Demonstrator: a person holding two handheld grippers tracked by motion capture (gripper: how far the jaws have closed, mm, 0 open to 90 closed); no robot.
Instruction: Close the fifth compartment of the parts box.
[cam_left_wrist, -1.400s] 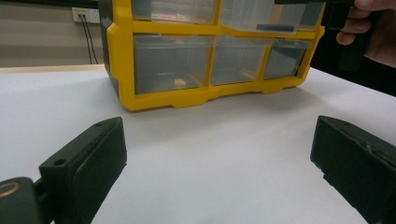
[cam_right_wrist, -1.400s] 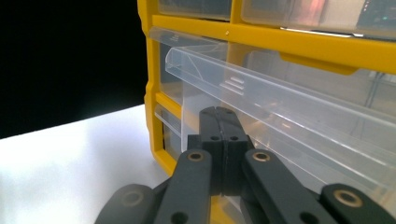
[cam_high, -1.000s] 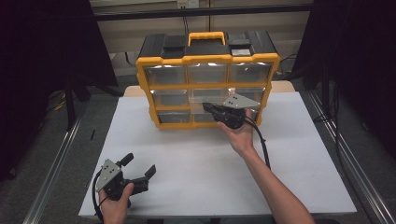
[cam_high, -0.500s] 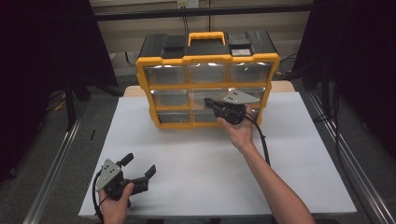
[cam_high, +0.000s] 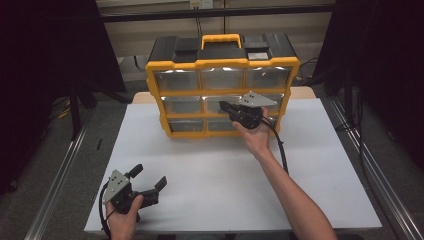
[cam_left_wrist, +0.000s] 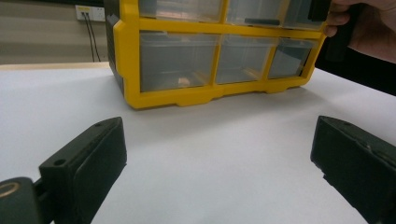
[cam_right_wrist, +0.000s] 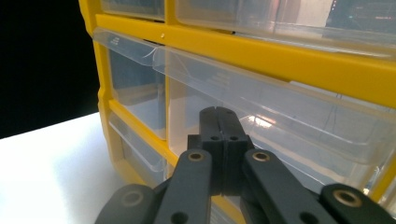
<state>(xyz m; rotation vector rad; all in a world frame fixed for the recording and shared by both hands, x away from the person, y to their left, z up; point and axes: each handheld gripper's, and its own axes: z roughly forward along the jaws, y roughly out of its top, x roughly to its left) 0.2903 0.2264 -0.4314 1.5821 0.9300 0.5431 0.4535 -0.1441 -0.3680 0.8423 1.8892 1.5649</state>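
Where a white table (cam_high: 310, 185) meets its far edge, a yellow and black organizer (cam_high: 222, 85) with clear drawers stands upright. The right gripper (cam_high: 224, 106), jaws pressed together with nothing visible between them, points at the middle-row drawer (cam_right_wrist: 261, 116) on the organizer's front, just beside it. The left gripper (cam_high: 148, 178) rests low near the table's front edge, well apart from the organizer, jaws spread wide and empty.

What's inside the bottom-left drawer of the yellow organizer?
Through the clear front of the bottom-left drawer, the left gripper view shows one small pale item near the front. What it is can't be told; glare hides the back.
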